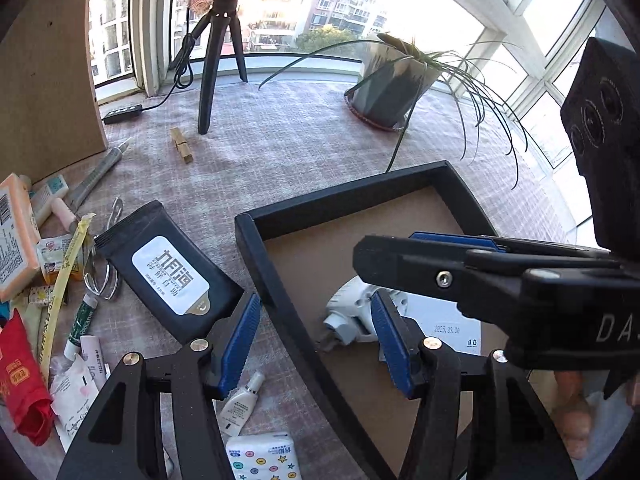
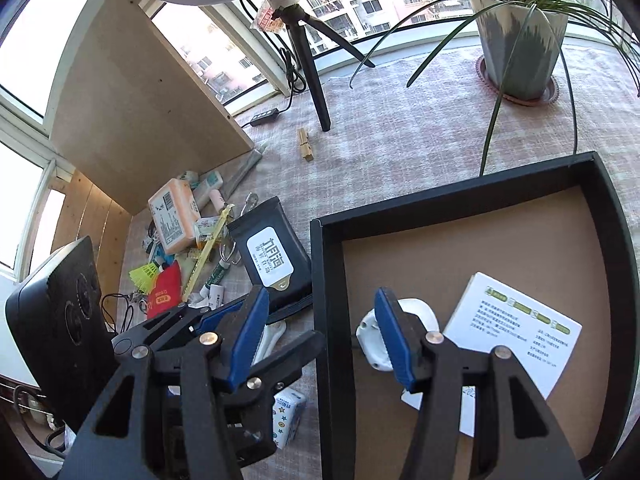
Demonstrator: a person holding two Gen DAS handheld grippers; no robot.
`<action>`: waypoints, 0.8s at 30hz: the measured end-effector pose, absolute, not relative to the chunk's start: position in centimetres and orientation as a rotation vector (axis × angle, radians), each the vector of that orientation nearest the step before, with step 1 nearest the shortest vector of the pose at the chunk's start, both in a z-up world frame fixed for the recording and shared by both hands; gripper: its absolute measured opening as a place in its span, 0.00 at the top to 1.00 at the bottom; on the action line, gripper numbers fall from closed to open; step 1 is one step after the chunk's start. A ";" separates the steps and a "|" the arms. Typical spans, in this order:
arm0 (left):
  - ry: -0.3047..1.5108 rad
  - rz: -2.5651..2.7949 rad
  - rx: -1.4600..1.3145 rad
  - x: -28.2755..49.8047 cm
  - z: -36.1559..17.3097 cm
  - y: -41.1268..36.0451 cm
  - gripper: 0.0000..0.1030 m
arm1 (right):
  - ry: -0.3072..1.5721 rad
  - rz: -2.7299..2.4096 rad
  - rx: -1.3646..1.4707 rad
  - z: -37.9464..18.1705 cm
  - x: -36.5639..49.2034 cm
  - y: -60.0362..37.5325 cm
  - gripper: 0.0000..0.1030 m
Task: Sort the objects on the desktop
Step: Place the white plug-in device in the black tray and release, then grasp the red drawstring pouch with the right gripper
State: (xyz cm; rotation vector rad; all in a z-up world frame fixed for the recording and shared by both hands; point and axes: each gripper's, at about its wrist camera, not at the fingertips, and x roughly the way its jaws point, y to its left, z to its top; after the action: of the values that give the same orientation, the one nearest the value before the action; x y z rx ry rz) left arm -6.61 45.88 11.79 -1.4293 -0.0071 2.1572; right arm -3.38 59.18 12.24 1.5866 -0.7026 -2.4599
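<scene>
Both hand-held grippers are hovering with their jaws spread and nothing between the blue ribbed pads. Seen in its own wrist view, the left gripper (image 1: 316,340) is straddling the near-left wall of a shallow black cardboard tray with a brown floor (image 1: 280,292), one pad over the cloth, the other over the tray. The right gripper (image 2: 320,336) is doing much the same in its own view, and it is also reaching across the left camera's picture from the right (image 1: 360,256).

Far left on the pink-and-white checked tablecloth (image 1: 280,136), a heap of small things is lying against a leaning brown fibreboard panel (image 1: 44,92): an orange rectangular packet with a barcode (image 1: 14,236), a red crumpled foil pouch (image 1: 20,376), a yellow paper-wrapped stick (image 1: 64,268), a green-and-white tube (image 1: 82,320) and a bent silver wire clip (image 1: 100,276). Just beside the heap, a black soft wipes pack with a white oval label (image 1: 168,272) is lying flat, its corner near the tray's wall. Nearer the camera, a small white squeeze tube (image 1: 242,400) and a white tissue packet printed with coloured dots and stars (image 1: 264,456) are resting on the cloth.

Farther back, a pale wooden clothes peg (image 1: 182,145) is lying near a black tripod leg (image 1: 210,80).

Inside the tray, a white moulded plastic plug-like piece (image 2: 372,340) is sitting beside a white printed card (image 2: 516,340). Beyond the tray, a grey faceted pot with a long-leaved green plant (image 1: 392,88) is standing by the window.
</scene>
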 end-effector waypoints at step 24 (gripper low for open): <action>-0.218 2.481 -1.585 -5.7 13.1 26.6 0.43 | -0.451 -2.274 1.554 11.4 -6.4 47.1 0.47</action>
State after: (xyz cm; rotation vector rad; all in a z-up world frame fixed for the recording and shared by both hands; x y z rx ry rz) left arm -5.68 26.56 13.13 -1.5850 -0.2177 2.4808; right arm -6.35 47.05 11.40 1.5541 -0.4513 -2.2742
